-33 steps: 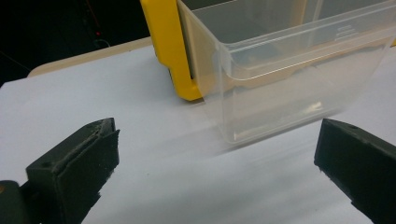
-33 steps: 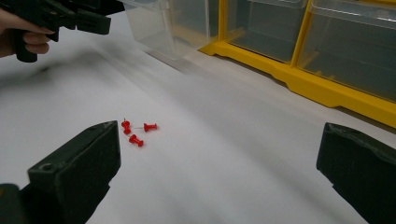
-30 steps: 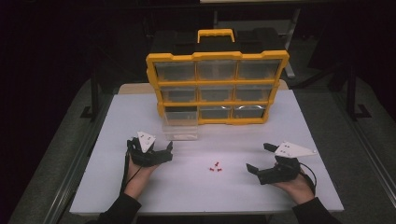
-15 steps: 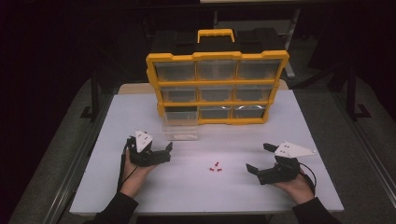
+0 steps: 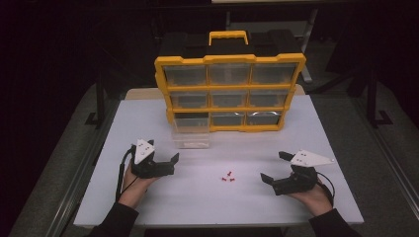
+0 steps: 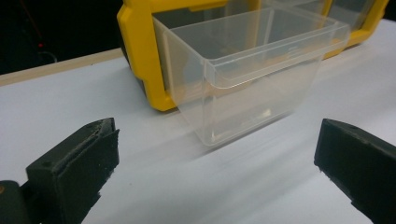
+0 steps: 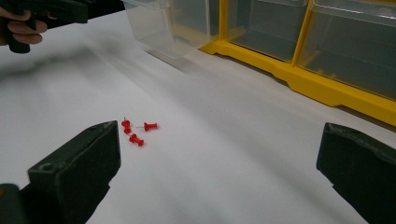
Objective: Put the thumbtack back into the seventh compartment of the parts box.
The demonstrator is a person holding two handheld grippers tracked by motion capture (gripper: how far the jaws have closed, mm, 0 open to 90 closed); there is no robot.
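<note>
yellow organizer [image 5: 230,94] at the white table's [image 5: 197,207] far side, its clear drawer [image 6: 247,70] pulled out at lower left, contents hard to make out. three red pushpins [image 7: 135,130] lie between the left gripper [image 5: 165,160] and right gripper [image 5: 274,168], both released, jaws spread, holding nothing.

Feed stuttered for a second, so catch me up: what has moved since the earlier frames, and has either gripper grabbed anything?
The left gripper drifted slightly toward the person, open and empty. The right gripper stayed put, also open. The red push pins, the pulled-out clear drawer and the yellow organizer are unchanged.
</note>
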